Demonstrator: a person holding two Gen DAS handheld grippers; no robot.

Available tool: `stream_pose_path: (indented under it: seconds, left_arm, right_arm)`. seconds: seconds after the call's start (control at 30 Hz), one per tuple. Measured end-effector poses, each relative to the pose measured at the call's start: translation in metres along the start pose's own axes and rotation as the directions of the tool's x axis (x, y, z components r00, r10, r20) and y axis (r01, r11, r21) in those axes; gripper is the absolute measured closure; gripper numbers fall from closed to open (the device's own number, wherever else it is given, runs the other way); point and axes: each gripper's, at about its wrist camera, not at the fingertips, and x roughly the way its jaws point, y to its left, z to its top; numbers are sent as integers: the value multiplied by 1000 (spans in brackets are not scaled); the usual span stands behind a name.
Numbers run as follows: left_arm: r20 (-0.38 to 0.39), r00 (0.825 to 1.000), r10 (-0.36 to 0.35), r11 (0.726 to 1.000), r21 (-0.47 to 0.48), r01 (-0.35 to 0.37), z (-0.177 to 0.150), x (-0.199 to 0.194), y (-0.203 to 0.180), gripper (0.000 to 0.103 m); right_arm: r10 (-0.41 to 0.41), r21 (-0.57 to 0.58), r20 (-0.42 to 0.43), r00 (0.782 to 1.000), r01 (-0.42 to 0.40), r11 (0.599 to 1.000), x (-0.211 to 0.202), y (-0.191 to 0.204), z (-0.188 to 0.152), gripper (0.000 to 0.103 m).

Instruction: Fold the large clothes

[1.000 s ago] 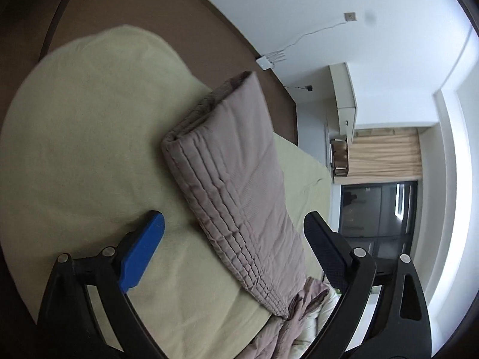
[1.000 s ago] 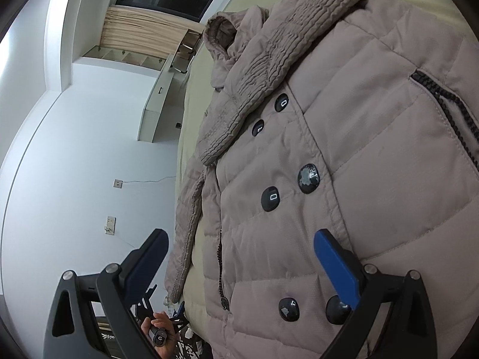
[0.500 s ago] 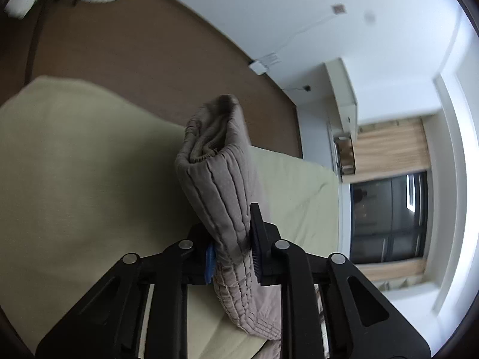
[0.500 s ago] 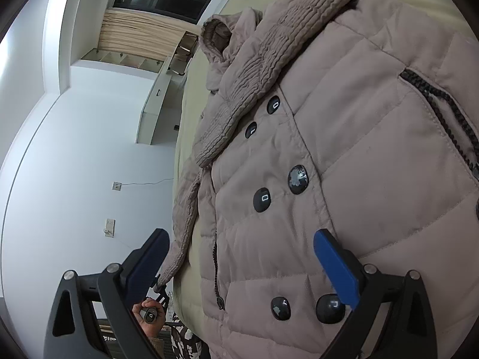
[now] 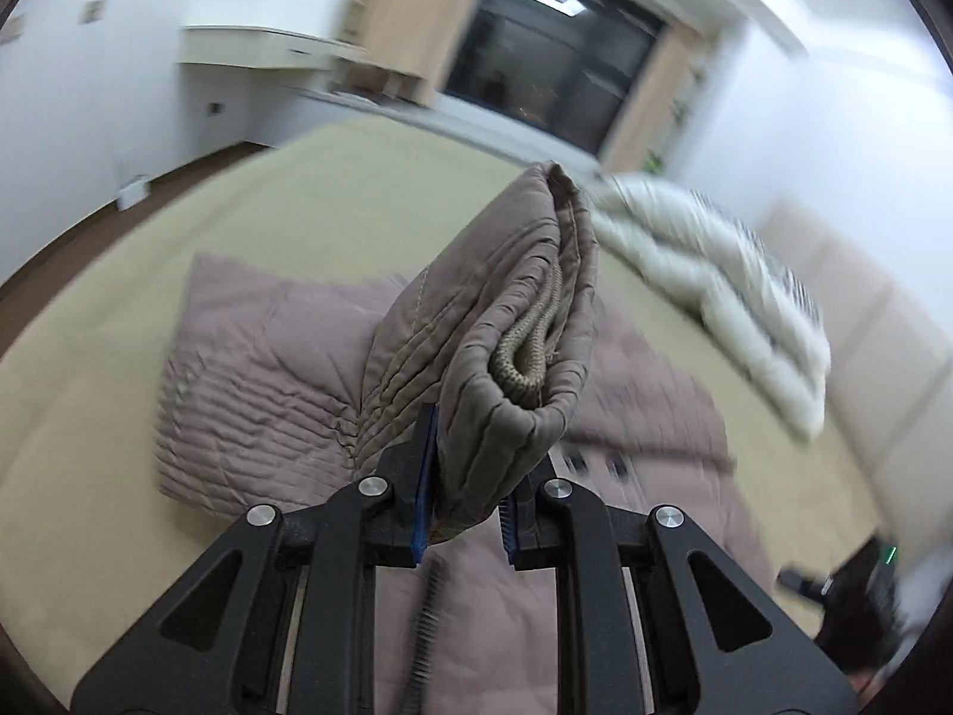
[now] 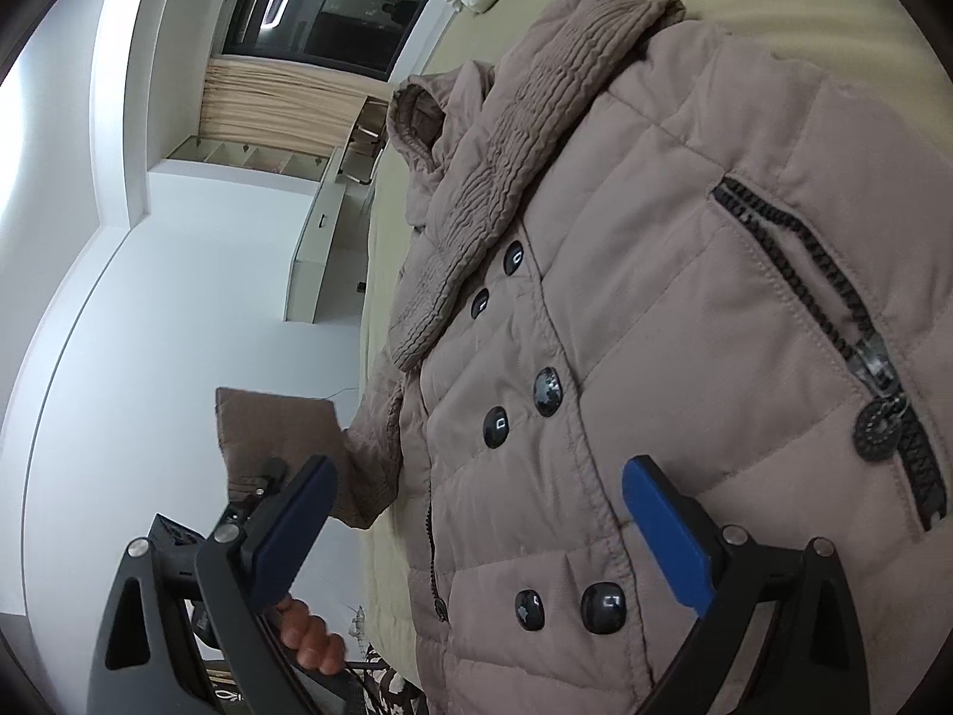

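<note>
A taupe quilted coat lies front up on the bed, with black buttons and a zipped pocket. My left gripper is shut on the end of the coat's sleeve, whose ribbed cuff shows inside the fold. It holds the sleeve in the air above the coat's body. The right wrist view shows that raised sleeve at the left, with a person's hand below it. My right gripper stands open just over the coat's buttoned front, nothing between its fingers.
The coat rests on a pale yellow-green bed sheet. A white duvet is bunched at the far right of the bed by the headboard. Beyond the bed are a white wall, a shelf unit and a dark window.
My left gripper closed on the sleeve end, lifted it off the bed and swung it over the coat while rolling. The right gripper shifted slightly along the coat front and stayed open.
</note>
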Motion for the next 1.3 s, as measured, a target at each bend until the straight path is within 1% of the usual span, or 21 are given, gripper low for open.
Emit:
stream_pose_path:
  seconds: [0.07, 0.13, 0.23, 0.33, 0.37, 0.4, 0.43, 0.5, 0.53, 0.57, 0.67, 0.77, 0.9, 0.97, 1.03, 1.1, 1.13, 1.2, 1.23, 1.27, 1.3]
  left_arm:
    - [-95, 995, -2, 999, 50, 7, -28, 37, -28, 87]
    - [-178, 984, 0, 997, 71, 13, -52, 63, -45, 86]
    - [-168, 985, 23, 989, 149, 2, -78, 70, -66, 86]
    - [-167, 985, 47, 985, 175, -17, -79, 64, -71, 85]
    - [-166, 985, 48, 983, 183, -17, -68, 64, -62, 84]
    - [-165, 985, 43, 981, 194, -10, -70, 47, -66, 83]
    - [-166, 985, 41, 978, 209, -5, -73, 44, -69, 78]
    - [-180, 983, 30, 972, 234, 13, -78, 46, -73, 60]
    - [-189, 982, 16, 971, 237, 29, -76, 34, -66, 36]
    - [-190, 982, 6, 970, 239, 40, -72, 8, -58, 25]
    - [-208, 977, -43, 967, 235, 93, -77, -11, -64, 24]
    - [-209, 975, -81, 971, 206, 125, -77, -33, -60, 24]
    - [-176, 980, -91, 984, 137, 116, -70, -68, -27, 24]
    - [-164, 982, -96, 991, 74, 109, -66, -83, -4, 24]
    - [-142, 985, -99, 995, 11, 102, -61, -99, 17, 24]
    - [-119, 988, -102, 995, -27, 100, -56, -113, 27, 24]
    - [-109, 989, -101, 994, -42, 97, -54, -117, 33, 24]
    - [-98, 990, -98, 994, -63, 92, -52, -126, 42, 24]
    - [-97, 991, -95, 994, -70, 88, -52, -128, 46, 24]
    - [-96, 991, -92, 993, -76, 85, -52, -130, 52, 24]
    - [-95, 991, -89, 993, -84, 81, -52, -132, 56, 24]
  right_arm:
    - [-4, 26, 7, 1000, 4, 1000, -7, -6, 4, 2]
    - [-3, 41, 11, 1000, 3, 999, -10, -10, 7, 0]
    - [-5, 57, -18, 1000, 6, 998, -3, -12, 13, 0]
    - [24, 48, -78, 997, -21, 999, 19, -2, 21, 0]
    - [29, 47, -100, 995, -25, 999, 29, 4, 23, 0]
    - [41, 45, -117, 992, -36, 998, 36, 9, 22, 0]
    - [62, 44, -145, 987, -56, 997, 46, 16, 22, 0]
    - [81, 49, -196, 977, -72, 996, 64, 28, 20, 0]
    - [90, 56, -219, 972, -79, 995, 72, 32, 18, 0]
    - [105, 66, -246, 964, -92, 994, 79, 35, 17, 0]
    - [106, 91, -281, 954, -84, 992, 90, 38, 15, 0]
    - [52, 108, -289, 956, -21, 994, 93, 31, 14, 0]
    - [55, 148, -329, 943, -6, 989, 92, 18, 3, 2]
    - [54, 162, -354, 934, 4, 987, 96, 14, -4, 6]
    - [24, 149, -374, 927, 35, 988, 106, 15, -9, 8]
    - [10, 141, -378, 926, 47, 989, 115, 19, -10, 15]
    - [9, 132, -385, 923, 45, 990, 124, 22, -10, 22]
    - [-27, 113, -399, 917, 79, 990, 138, 22, -8, 31]
    - [-58, 96, -405, 912, 106, 990, 145, 22, -8, 44]
    - [-99, 61, -410, 907, 136, 989, 151, 24, -7, 63]
    - [-125, 33, -415, 901, 152, 988, 154, 26, -8, 67]
